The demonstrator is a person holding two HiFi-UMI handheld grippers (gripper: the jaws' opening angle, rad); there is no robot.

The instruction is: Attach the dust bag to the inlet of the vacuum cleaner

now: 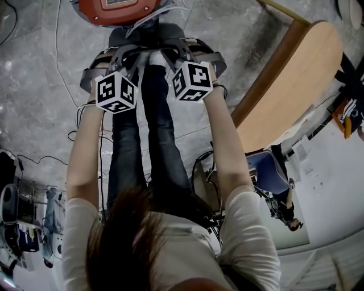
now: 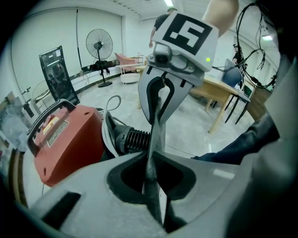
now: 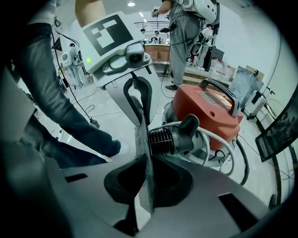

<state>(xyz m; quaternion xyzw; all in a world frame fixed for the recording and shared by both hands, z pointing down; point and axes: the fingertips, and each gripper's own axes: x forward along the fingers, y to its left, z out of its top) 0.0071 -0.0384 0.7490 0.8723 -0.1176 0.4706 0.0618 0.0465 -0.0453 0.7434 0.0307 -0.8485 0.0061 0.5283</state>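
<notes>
A grey dust bag (image 1: 149, 38) hangs stretched between my two grippers, just in front of the red vacuum cleaner (image 1: 116, 11). My left gripper (image 1: 120, 59) is shut on one edge of the bag (image 2: 153, 153). My right gripper (image 1: 181, 54) is shut on the opposite edge (image 3: 144, 148). In the left gripper view the bag runs edge-on from my jaws (image 2: 151, 179) up to the right gripper (image 2: 160, 95), with the vacuum (image 2: 65, 139) and its black ribbed hose fitting (image 2: 132, 139) behind. The right gripper view shows the same fitting (image 3: 172, 139) just past my jaws (image 3: 146, 183), in front of the vacuum (image 3: 209, 109).
The person's legs (image 1: 153, 148) stand directly below the grippers. A wooden table (image 1: 290, 85) is at the right, with a blue chair (image 1: 267, 170) beside it. Cables (image 1: 68, 85) lie on the floor. A standing fan (image 2: 98, 46) and another person (image 3: 184, 42) are farther off.
</notes>
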